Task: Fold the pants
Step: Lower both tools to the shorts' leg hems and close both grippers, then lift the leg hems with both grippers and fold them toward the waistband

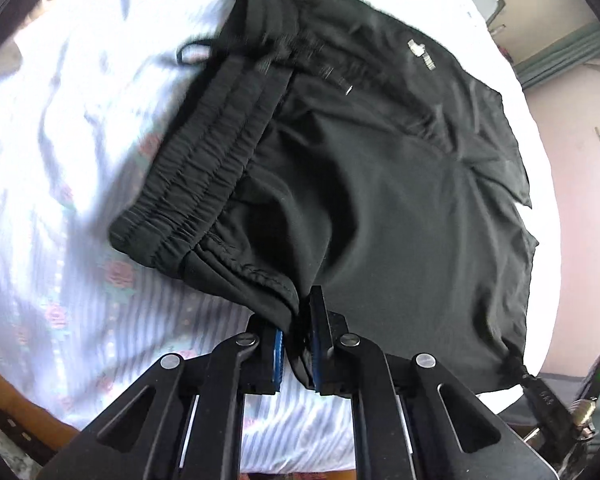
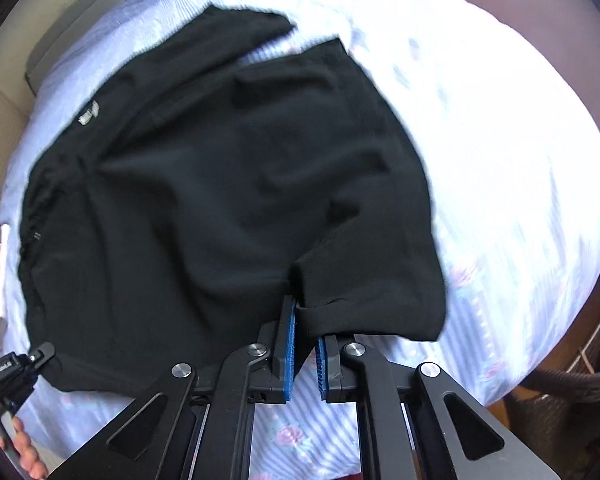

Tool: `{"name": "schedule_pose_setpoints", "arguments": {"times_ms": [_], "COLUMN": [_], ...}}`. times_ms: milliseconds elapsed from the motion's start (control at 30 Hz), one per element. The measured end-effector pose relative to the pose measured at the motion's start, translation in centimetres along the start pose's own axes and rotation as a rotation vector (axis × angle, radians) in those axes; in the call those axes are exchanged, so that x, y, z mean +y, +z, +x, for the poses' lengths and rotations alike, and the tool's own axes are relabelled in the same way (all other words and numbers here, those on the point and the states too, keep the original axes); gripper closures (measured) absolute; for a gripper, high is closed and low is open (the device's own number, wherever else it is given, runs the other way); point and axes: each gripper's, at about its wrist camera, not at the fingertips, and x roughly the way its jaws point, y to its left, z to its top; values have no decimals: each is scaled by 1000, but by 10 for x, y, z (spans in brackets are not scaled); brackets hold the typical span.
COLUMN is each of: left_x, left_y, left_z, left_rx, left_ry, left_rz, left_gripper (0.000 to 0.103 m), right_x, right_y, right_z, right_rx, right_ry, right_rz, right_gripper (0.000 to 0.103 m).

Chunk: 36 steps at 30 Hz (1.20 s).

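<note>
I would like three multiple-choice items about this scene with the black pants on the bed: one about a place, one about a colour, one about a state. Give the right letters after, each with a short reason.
1. Which part of the pants does the left gripper hold?
A. a leg hem
B. the waistband end
C. the drawstring loop

2. What colour are the pads on the gripper fingers?
A. red
B. white
C. blue

3. How is the right gripper now?
A. shut on fabric at a leg hem
B. wide open, away from the cloth
C. resting on the bedsheet, holding nothing

Answers: 1 B, the elastic waistband runs down into its fingers. 2 C, blue ribbed pads show in both views. 3 A, the hem corner sits between its fingers.
</note>
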Motion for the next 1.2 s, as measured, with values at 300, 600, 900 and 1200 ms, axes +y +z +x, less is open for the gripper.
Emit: {"name": "schedule_pose_setpoints", "arguments": {"times_ms": [300,600,900,1200], "left_x": [-20,-29,-46,-58], "left_y": [10,25,41,30], "left_z": [-72,-96,-99,-89], "left_rx": [-121,-148,-136,-101], "left_ry": [78,100,75,149], "left_rz": [95,94,100,254], "left_gripper": [95,97,97,97], "right_x": [20,47,31,-15], "right_y": [17,32,35,-64], "right_z": [-106,-177,-155,-72], "right_rx": [-85,-185,-100,138], "right_ry": [55,63,76,223], "right_rz": [-82,-176,-102,231], "right_gripper": [97,98,78,50]}}
